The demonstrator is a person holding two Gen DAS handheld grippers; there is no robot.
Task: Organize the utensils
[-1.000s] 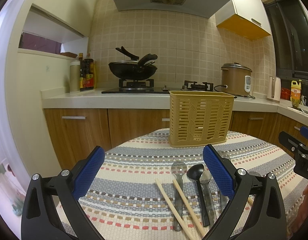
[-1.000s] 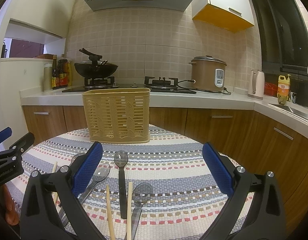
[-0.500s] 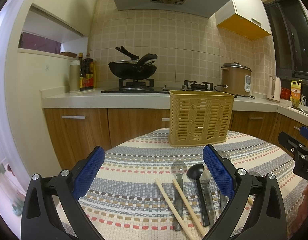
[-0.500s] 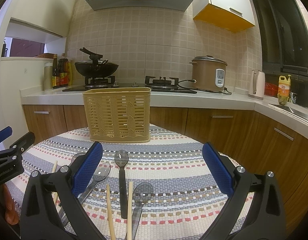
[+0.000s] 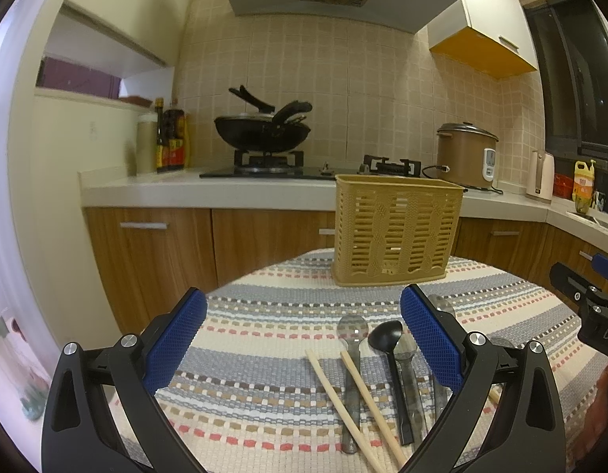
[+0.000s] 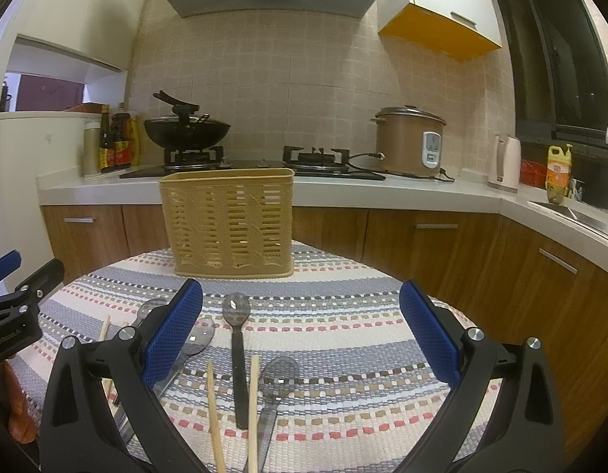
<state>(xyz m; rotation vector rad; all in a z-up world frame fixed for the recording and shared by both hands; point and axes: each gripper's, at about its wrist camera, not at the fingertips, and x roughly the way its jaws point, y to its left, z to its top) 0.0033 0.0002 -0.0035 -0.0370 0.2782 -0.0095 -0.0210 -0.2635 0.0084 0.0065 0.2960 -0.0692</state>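
Utensils — black spoon [image 5: 388, 358], metal spoons [image 6: 278, 378], chopsticks [image 5: 363, 390] — loose on the striped tablecloth [image 6: 343, 339], in front of the upright yellow basket [image 6: 229, 222]. Left gripper [image 5: 304, 343] spread wide, gripping nothing. Right gripper [image 6: 302, 335] likewise wide apart, hovering above the cutlery.

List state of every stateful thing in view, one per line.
left gripper: open, holding nothing
right gripper: open, holding nothing
basket: upright on the tablecloth, looks empty through the slats
black spoon: flat on the cloth, not in the basket
chopsticks: flat on the cloth, loose
rice cooker: lid on, cord attached
wok: on the burner
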